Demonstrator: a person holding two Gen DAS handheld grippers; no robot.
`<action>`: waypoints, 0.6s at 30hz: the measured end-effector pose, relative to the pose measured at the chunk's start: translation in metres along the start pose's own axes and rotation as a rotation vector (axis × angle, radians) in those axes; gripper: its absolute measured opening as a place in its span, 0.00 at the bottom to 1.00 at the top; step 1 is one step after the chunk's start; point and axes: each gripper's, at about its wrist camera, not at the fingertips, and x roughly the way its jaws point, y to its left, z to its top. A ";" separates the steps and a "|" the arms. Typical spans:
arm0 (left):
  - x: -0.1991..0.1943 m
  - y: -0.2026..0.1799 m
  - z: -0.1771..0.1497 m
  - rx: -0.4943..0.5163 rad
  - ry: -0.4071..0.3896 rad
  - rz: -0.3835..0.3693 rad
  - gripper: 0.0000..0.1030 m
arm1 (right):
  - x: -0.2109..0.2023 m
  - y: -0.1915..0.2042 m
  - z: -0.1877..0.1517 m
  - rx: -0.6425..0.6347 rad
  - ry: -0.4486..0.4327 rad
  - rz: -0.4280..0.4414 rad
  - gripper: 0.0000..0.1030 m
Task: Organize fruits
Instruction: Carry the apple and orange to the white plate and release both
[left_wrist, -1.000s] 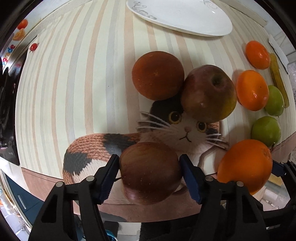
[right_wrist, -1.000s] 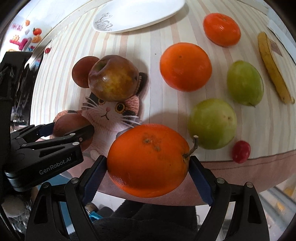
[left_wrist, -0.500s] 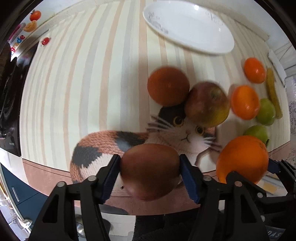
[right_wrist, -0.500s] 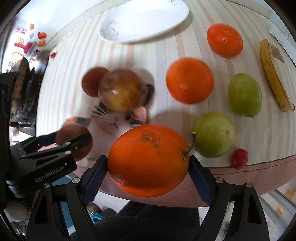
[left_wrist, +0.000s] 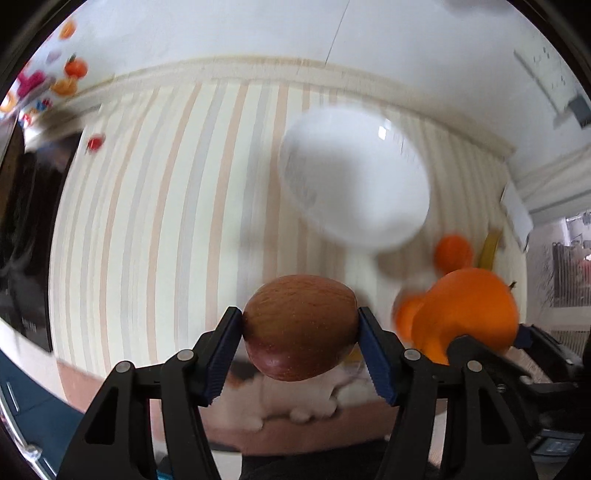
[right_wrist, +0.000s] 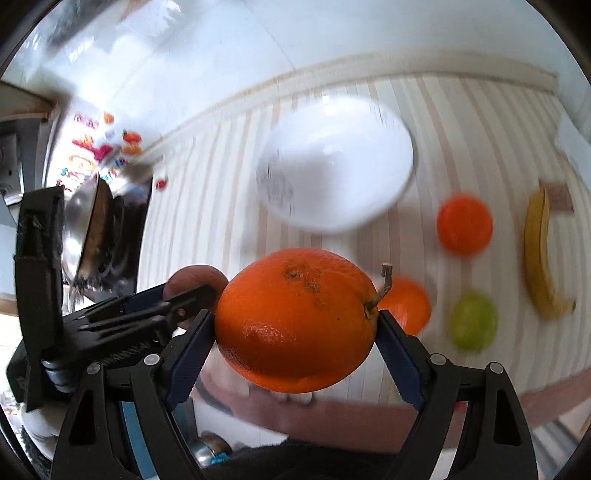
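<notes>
Both fruits are mid-carry: left tool (left_wrist: 300, 328) clamps the round reddish-brown apple (left_wrist: 300, 326), right tool (right_wrist: 295, 321) clamps the big round orange (right_wrist: 295, 319). White oval plate (right_wrist: 336, 166) sits at 12 o'clock on the striped surface (left_wrist: 147, 221); next, probably lower both onto it.

wall (left_wrist: 406, 55): plain white | surface: striped tablecloth (left_wrist: 155, 229) | left: fridge magnets (right_wrist: 99, 147), blurred

Legible text: none. Coloured magnets (right_wrist: 99, 147), at ten o'clock in the right wrist view, form letter-like shapes too blurred to read. Grey markings on the white plate (right_wrist: 275, 182) rim: blurred, unreadable. Remaining surfaces carry no readable marks.
</notes>
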 end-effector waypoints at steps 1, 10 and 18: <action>-0.002 0.000 0.016 -0.001 -0.011 0.002 0.59 | 0.001 -0.002 0.012 -0.003 -0.008 -0.006 0.86; 0.068 -0.027 0.144 0.003 0.034 0.029 0.59 | 0.068 -0.037 0.128 -0.049 0.005 -0.137 0.86; 0.132 -0.032 0.191 -0.036 0.177 -0.036 0.59 | 0.119 -0.057 0.168 -0.075 0.083 -0.165 0.86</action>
